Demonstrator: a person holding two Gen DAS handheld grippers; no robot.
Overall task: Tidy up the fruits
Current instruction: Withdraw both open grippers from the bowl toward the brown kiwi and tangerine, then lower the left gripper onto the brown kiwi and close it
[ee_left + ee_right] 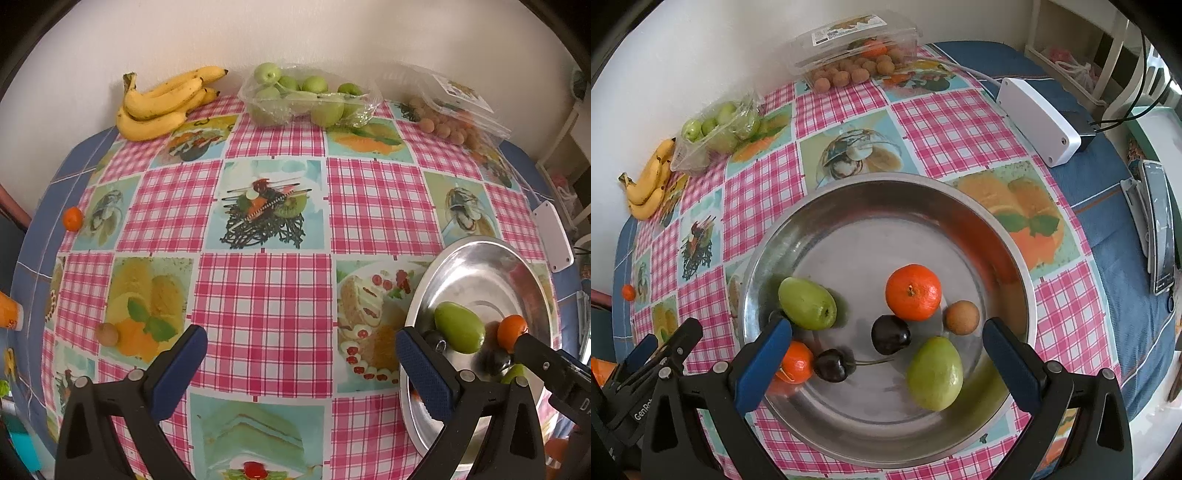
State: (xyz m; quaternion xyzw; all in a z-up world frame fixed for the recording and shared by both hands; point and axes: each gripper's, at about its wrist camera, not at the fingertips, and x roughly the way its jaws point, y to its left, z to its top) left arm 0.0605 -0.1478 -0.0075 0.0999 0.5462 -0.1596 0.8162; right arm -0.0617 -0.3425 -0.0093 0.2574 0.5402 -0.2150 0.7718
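Seven fruits lie gathered in the steel bowl [1015, 254] near the counter's right edge; both right tongs [886, 354] and left tongs [301, 354] gape wide, empty, apparently free for the stray tangerine [72, 218] at the left edge.

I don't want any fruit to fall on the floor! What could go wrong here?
The small orange sits alone near the table's edge, so a nudge could roll it off. The little brown fruit lies loose on the tablecloth too and might roll if bumped. In the metal bowl round fruits lie loose, so dropping more in could knock the dark cherry about. Both the left gripper and the right gripper are open and empty.
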